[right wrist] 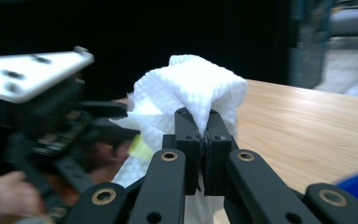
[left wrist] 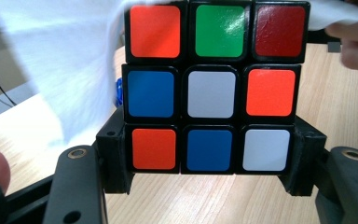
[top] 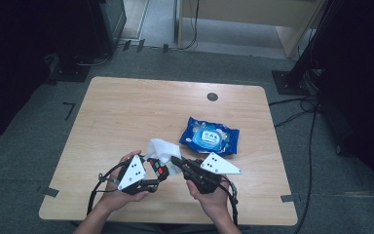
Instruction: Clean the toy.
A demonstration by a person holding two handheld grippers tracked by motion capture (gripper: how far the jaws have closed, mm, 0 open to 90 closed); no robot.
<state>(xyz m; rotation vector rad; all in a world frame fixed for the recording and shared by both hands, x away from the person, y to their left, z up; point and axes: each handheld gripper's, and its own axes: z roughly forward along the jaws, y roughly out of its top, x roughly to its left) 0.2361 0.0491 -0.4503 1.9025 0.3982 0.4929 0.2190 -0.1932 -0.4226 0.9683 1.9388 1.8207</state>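
Left gripper (top: pixel 157 176) fingers clamp the cube (left wrist: pixel 212 86); right gripper (right wrist: pixel 204 135) fingers pinch the wipe (right wrist: pixel 186 88) against it; wiping looks underway, unfinished.

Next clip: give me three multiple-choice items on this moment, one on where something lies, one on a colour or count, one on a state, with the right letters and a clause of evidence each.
1. Where does the blue wipes packet lie on the table?
A. beyond the right gripper
B. at the far left corner
C. under the cube

2. How many orange stickers show on the face of the puzzle cube that the left gripper view sees?
A. one
B. three
C. five

3. What is the state of the right gripper?
A. wide open over the table
B. shut on the white wipe
C. shut on the cube

Answers:
1. A: in the high view the packet sits flat just past the right gripper's plate.
2. B: top left, middle right and bottom left squares are orange.
3. B: in the right gripper view its jaws meet with the white wipe pinched between them, while the left gripper clamps the cube.
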